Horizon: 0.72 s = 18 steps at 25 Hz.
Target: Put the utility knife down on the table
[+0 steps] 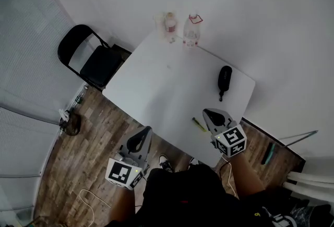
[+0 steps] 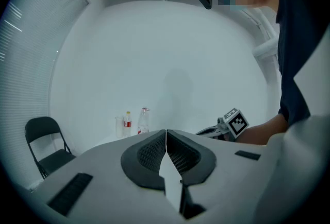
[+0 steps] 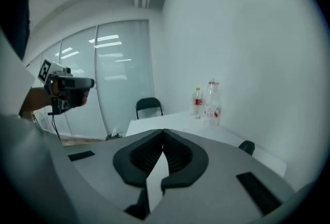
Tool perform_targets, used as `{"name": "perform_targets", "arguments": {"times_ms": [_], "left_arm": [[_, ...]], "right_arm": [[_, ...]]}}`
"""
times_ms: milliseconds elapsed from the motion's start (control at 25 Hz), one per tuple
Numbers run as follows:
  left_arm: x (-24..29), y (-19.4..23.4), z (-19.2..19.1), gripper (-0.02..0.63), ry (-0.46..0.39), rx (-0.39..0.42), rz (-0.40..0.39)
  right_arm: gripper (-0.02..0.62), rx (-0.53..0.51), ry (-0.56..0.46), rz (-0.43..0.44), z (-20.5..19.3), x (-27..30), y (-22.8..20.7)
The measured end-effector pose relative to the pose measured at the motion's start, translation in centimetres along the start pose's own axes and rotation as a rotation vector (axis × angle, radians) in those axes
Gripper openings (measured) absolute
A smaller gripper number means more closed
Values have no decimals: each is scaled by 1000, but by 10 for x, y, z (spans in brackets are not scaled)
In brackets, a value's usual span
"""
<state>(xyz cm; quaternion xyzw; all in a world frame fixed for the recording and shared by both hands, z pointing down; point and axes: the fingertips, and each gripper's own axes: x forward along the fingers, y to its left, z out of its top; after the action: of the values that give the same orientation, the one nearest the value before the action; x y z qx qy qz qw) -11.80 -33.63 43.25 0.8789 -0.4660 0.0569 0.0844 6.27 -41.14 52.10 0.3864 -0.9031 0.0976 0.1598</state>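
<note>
The utility knife (image 1: 199, 124), yellow-green and slim, lies flat on the white table (image 1: 172, 85) near its front edge. My right gripper (image 1: 212, 115) hovers just right of the knife, apart from it, jaws shut with nothing between them (image 3: 163, 140). My left gripper (image 1: 140, 141) hangs off the table's front edge over the wooden floor, also shut and empty (image 2: 166, 138). Each gripper view shows the other gripper: the right gripper's marker cube (image 2: 233, 123) and the left gripper (image 3: 63, 87). Neither gripper view shows the knife.
A black case (image 1: 225, 79) lies at the table's right side. Two bottles (image 1: 170, 26) (image 1: 191, 31) and a glass (image 1: 159, 21) stand at the far edge by the wall. A black folding chair (image 1: 94, 60) stands left of the table. A small plant pot (image 1: 70, 124) sits on the floor.
</note>
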Motion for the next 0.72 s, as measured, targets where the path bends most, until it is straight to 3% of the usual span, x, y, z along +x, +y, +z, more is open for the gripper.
{"name": "perform_targets", "arguments": {"times_ms": [360, 720], "left_arm": [[8, -27, 47, 23, -93, 78, -68], [-1, -60, 77, 23, -159, 101, -123]], "right_arm": [[21, -20, -338, -114, 110, -110, 10], [21, -61, -439, -214, 143, -183, 20]]}}
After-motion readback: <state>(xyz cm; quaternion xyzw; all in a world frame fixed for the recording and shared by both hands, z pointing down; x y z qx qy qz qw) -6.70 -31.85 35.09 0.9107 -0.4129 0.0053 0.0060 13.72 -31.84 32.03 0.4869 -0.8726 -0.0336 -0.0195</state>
